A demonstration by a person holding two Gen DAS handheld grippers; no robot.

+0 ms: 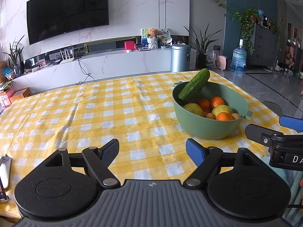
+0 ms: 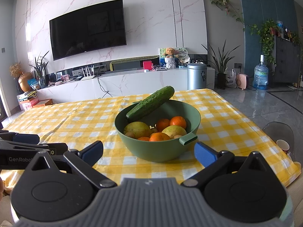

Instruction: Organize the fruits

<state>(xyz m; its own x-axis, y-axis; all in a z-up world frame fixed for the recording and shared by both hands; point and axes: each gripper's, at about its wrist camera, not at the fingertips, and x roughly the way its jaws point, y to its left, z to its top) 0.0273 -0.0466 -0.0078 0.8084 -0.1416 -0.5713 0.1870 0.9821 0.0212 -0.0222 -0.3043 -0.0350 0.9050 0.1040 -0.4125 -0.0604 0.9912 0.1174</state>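
We see all fruit (image 2: 159,130) and a cucumber (image 2: 150,103) lying in the bowl (image 2: 157,151); both grippers (image 1: 152,151) (image 2: 148,152) spread, empty.

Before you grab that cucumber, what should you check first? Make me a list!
1. Left hand-held gripper open and empty: ok.
2. Right hand-held gripper open and empty: ok.
3. Cucumber free to grab, leaning on the bowl rim, on top of the other fruit: ok.
4. Bowl sitting flat on the tablecloth: ok.
5. Free cloth to set fruit down on: ok.
6. Whether the bowl will stay put when the cucumber lifts: cannot tell.
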